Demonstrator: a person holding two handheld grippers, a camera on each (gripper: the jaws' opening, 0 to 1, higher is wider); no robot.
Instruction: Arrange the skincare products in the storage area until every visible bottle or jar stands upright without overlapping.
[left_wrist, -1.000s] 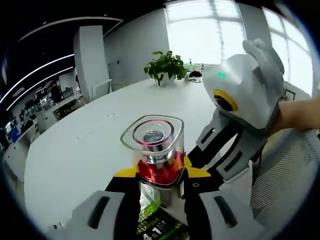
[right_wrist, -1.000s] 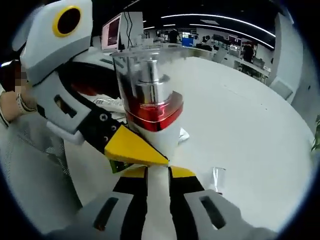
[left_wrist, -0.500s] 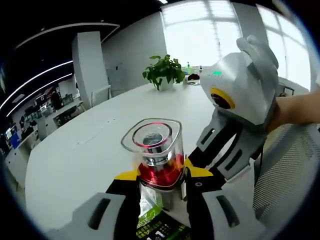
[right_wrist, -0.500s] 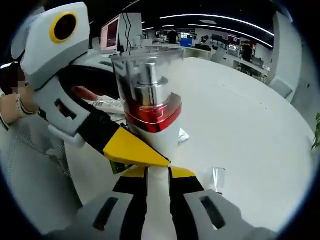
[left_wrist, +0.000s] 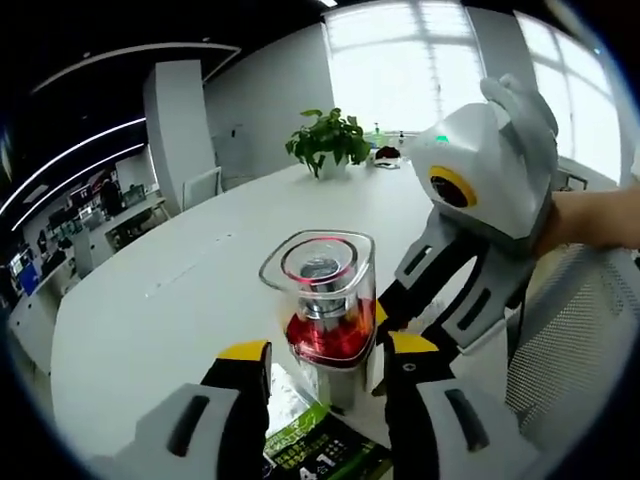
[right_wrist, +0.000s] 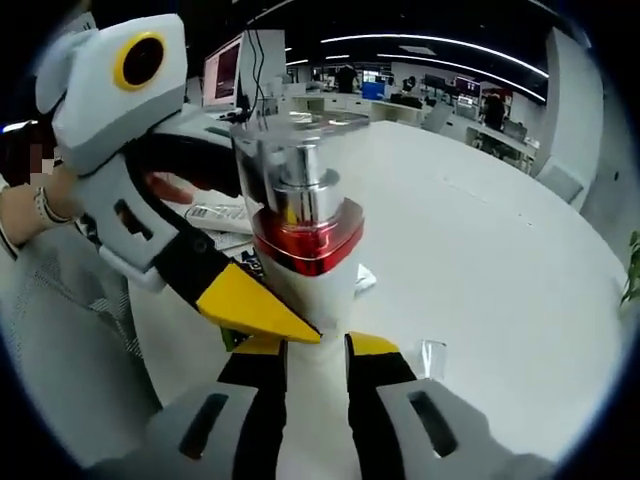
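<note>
In the left gripper view, your left gripper (left_wrist: 322, 352) stands with its yellow-tipped jaws spread wide, one on each side of the bottle (left_wrist: 325, 322) and clear of it. The bottle is upright on the white table (left_wrist: 170, 300): clear square cap, silver pump neck, red collar, pale body below. A green-printed packet (left_wrist: 318, 455) lies flat on the table at the bottle's base, between your jaws. To the right, your right gripper (left_wrist: 425, 300) comes in from the far side, its jaws against the bottle's lower body. Behind, a potted plant (left_wrist: 328, 140) sits at the table's far edge, well apart from the bottle.

In the right gripper view, the left gripper (right_wrist: 255, 305) enters from the left, one yellow fingertip just beside the bottle (right_wrist: 305, 240) below the red collar. Your right gripper (right_wrist: 315, 348) has its jaws narrow, closed on the bottle's white lower body. A small clear wrapper (right_wrist: 432, 355) lies on the table (right_wrist: 500, 250) to the right, near the bottle.
</note>
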